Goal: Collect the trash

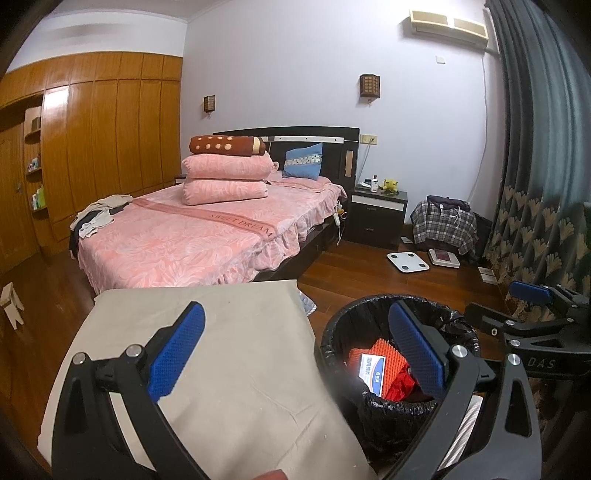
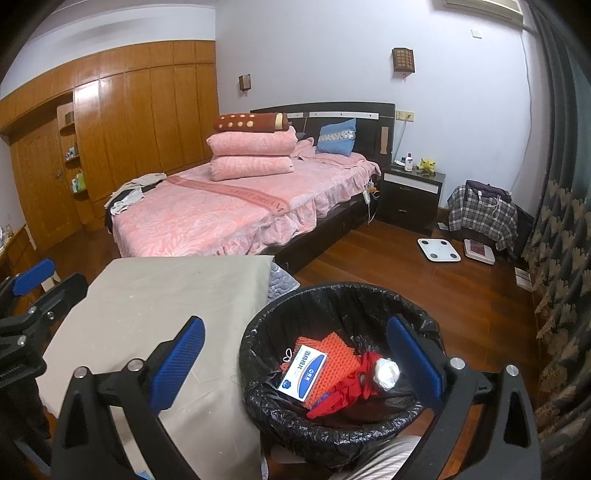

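Both grippers — left (image 1: 295, 354) and right (image 2: 295, 354) — hang with fingers wide, holding nothing. The trash (image 2: 325, 369) lies in the bin (image 2: 258, 332), set against the table's (image 2: 147, 295) right edge for short drops.

Pink-covered bed (image 1: 192, 236) mid-frame, folded pink quilts (image 1: 225, 177) stacked on it, brown dotted blanket (image 1: 225, 144) on top. Blue pillow (image 1: 303, 161) against dark headboard (image 1: 310, 138). Crumpled clothes (image 1: 98, 216) at bed's left edge. Wooden wardrobe (image 1: 110, 122) fills left wall. Dark nightstand (image 1: 378, 216) right of bed, yellow plush toy (image 1: 389, 184) on top. White bathroom scale (image 1: 408, 261) on wood floor, plaid cloth (image 1: 445, 225) draped behind. Patterned curtain (image 1: 535, 147) at right edge. Air conditioner (image 1: 448, 25) upper right.
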The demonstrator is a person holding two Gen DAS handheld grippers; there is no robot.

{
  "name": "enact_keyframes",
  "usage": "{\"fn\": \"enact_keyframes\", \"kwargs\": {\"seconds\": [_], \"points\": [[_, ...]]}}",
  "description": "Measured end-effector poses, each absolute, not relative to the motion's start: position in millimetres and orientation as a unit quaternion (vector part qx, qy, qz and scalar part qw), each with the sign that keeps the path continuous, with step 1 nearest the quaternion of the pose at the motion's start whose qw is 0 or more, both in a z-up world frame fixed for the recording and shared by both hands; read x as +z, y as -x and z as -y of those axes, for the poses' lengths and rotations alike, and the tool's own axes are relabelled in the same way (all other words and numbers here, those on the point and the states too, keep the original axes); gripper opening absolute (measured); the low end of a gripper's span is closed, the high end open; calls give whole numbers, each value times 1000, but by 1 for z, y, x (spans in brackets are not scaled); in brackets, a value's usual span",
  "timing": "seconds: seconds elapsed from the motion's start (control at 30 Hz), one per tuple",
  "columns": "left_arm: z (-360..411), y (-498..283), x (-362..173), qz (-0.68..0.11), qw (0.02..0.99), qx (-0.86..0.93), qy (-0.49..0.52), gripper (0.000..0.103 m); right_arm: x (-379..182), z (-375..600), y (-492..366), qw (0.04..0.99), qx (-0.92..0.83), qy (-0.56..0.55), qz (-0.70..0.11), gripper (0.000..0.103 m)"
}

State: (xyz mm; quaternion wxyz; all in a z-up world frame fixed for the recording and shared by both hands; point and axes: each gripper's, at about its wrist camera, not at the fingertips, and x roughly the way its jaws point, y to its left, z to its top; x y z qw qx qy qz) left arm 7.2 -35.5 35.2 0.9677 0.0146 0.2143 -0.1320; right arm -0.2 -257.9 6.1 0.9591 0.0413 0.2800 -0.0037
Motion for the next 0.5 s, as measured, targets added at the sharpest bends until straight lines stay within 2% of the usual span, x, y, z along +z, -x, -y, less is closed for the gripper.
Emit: {"fn": "enact_keyframes", "kwargs": {"seconds": [0.5], "points": [[35,-8,36,-214,968,-132,-15,97,7,258,0,959,-4,-41,-280,97]]}}
